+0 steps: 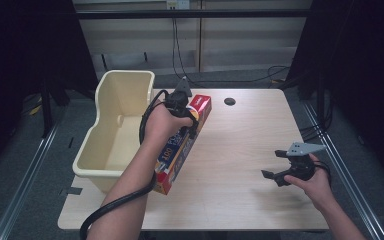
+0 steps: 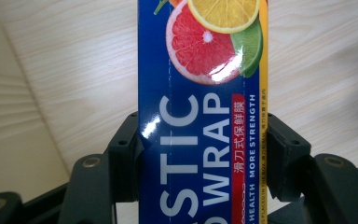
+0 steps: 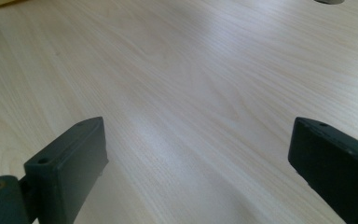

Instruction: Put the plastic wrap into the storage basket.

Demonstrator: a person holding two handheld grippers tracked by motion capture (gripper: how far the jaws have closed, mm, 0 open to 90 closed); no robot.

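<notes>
The plastic wrap box (image 1: 182, 142) hangs tilted just beside the cream bin (image 1: 111, 131), clamped across its width by the left gripper (image 2: 204, 161), probably for dropping in. The right gripper (image 1: 283, 169) waits well away from the bin, jaws wide apart and empty.

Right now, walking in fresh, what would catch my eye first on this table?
Probably the bright blue plastic wrap box, printed with citrus slices, clamped between the jaws of the left gripper and tilted beside the cream plastic tub at the table's left edge. Over on the right, the right gripper sits with its jaws wide open above bare wood.
</notes>
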